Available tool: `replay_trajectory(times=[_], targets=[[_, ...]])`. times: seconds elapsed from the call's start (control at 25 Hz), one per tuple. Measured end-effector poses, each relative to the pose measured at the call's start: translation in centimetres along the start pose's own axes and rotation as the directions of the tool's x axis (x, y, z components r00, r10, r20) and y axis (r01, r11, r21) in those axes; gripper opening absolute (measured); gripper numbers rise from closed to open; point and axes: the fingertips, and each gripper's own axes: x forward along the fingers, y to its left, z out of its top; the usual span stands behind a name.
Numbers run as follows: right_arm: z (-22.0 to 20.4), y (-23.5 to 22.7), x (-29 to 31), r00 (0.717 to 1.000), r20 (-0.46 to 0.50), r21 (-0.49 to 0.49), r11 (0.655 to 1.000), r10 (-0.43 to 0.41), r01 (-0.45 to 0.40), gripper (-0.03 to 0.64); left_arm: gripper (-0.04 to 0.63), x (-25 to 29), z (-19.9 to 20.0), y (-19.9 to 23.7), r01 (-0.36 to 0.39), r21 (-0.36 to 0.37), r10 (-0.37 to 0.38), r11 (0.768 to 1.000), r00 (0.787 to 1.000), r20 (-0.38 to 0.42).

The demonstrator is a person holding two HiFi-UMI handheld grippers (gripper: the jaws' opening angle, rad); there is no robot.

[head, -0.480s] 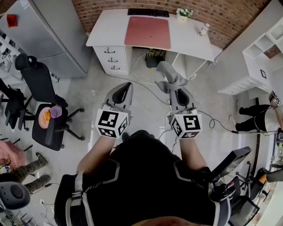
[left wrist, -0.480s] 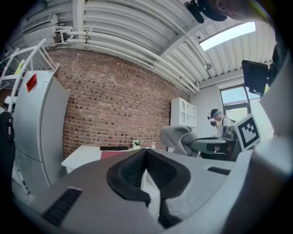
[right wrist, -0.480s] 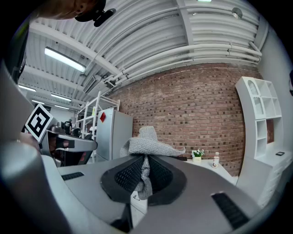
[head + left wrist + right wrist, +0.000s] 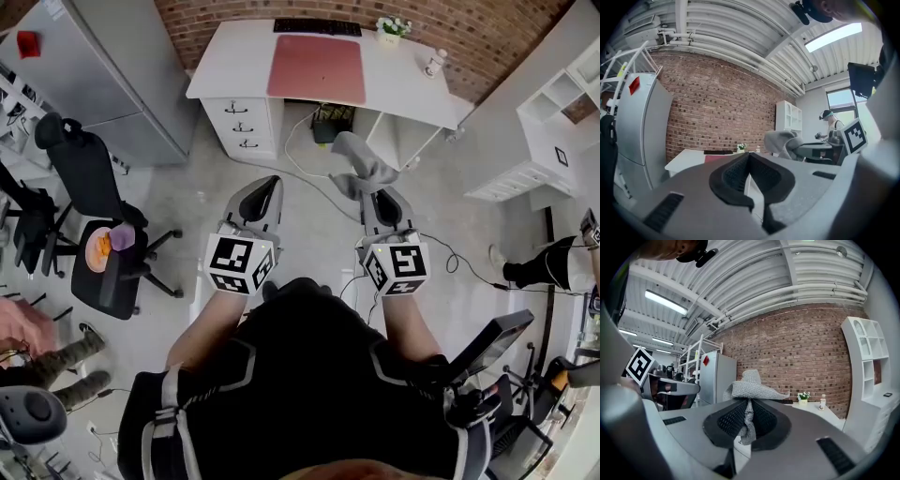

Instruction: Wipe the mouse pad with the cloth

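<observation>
Shifted a touch right, the white worktop (image 4: 225,70); right gripper (image 4: 380,194) clamps the soft, limp grey knitted cloth (image 4: 359,161) mid-fold, left gripper (image 4: 268,185) closed, empty; pink rectangular mouse pad (image 4: 317,67) mid-worktop.

Bystander's legs (image 4: 547,265) farther right, closer to the view's edge.

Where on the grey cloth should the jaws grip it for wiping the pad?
Probably as the right gripper has it now: pinched on a gathered fold, taken from the person's side. This leaves loose cloth bunched beyond the jaw tips to meet the mouse pad.
</observation>
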Motion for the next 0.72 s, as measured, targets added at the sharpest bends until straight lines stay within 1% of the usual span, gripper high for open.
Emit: replay_trajectory(times=[0.16, 0.4, 0.56, 0.72], targets=[[-0.1, 0.7, 0.3, 1.0, 0.003, 0.019, 1.0, 0.002, -0.002, 0.032, 0.003, -0.3, 0.1, 0.7, -0.002, -0.002, 0.002, 1.0, 1.0, 0.005], [0.2, 2.5, 1.2, 1.0, 0.006, 0.009, 1.0, 0.005, -0.005, 0.032, 0.003, -1.1, 0.0, 2.2, 0.007, -0.009, -0.007, 1.0, 1.0, 0.01], [0.1, 3.2, 2.1, 1.0, 0.001, 0.008, 1.0, -0.014, 0.014, 0.032, 0.003, -1.4, -0.1, 3.5, 0.017, -0.017, -0.016, 1.0, 1.0, 0.015], [0.1, 4.4, 3.0, 0.999, -0.007, -0.006, 0.999, -0.037, 0.037, 0.032, 0.003, -1.9, -0.4, 5.1, 0.041, -0.018, -0.041, 0.999, 0.999, 0.018]])
